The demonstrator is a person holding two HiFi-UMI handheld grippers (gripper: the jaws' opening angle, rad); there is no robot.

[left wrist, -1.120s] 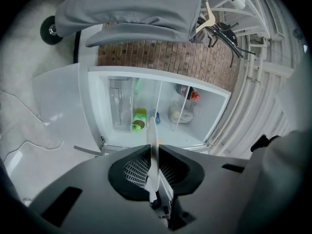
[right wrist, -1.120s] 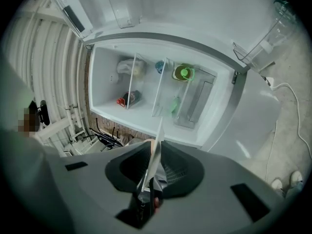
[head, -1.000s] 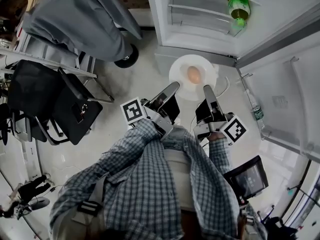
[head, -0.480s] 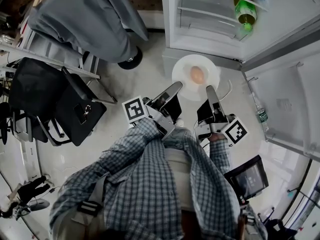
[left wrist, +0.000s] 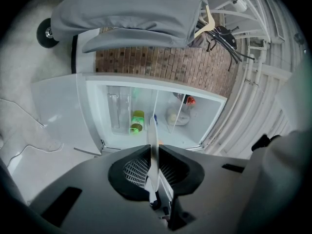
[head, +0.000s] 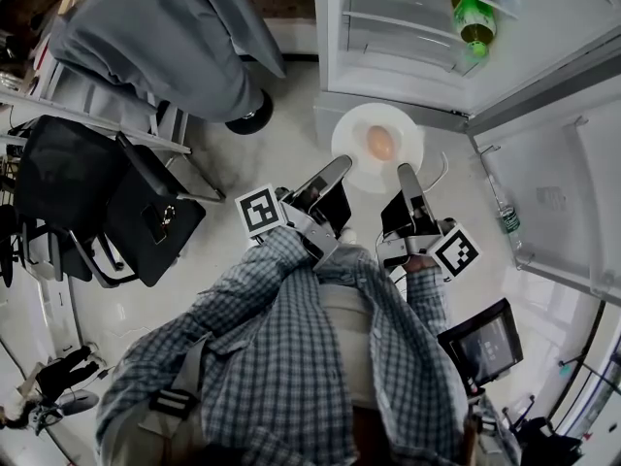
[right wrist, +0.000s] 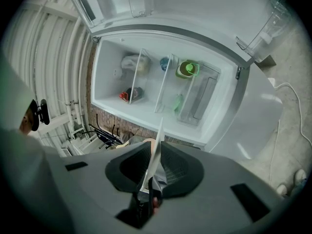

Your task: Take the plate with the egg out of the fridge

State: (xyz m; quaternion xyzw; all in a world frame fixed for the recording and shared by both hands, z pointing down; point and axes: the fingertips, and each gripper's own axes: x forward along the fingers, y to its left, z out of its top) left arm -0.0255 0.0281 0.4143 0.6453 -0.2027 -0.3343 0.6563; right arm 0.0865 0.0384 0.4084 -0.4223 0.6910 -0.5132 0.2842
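Note:
A white plate (head: 351,132) with a brown egg (head: 380,143) on it hangs level above the floor, just in front of the open fridge (head: 408,37). My left gripper (head: 337,170) is shut on the plate's near-left rim and my right gripper (head: 403,174) is shut on its near-right rim. In the left gripper view the plate (left wrist: 154,140) shows edge-on, clamped between the jaws of the left gripper (left wrist: 153,155). The right gripper view shows the same: the plate's thin rim (right wrist: 158,145) is pinched by the right gripper (right wrist: 156,155).
The fridge's shelves hold a green bottle (head: 469,17) and other items. Its open door (head: 553,183) stands to the right with a water bottle (head: 500,217) in it. A grey covered wheeled rack (head: 165,27) and black bags (head: 107,202) stand left. A white cable (head: 441,175) lies on the floor.
The plate stays clamped in both grippers just the same. The head view shifted slightly, so the fridge and plate sit a little further right in the picture than a second ago.

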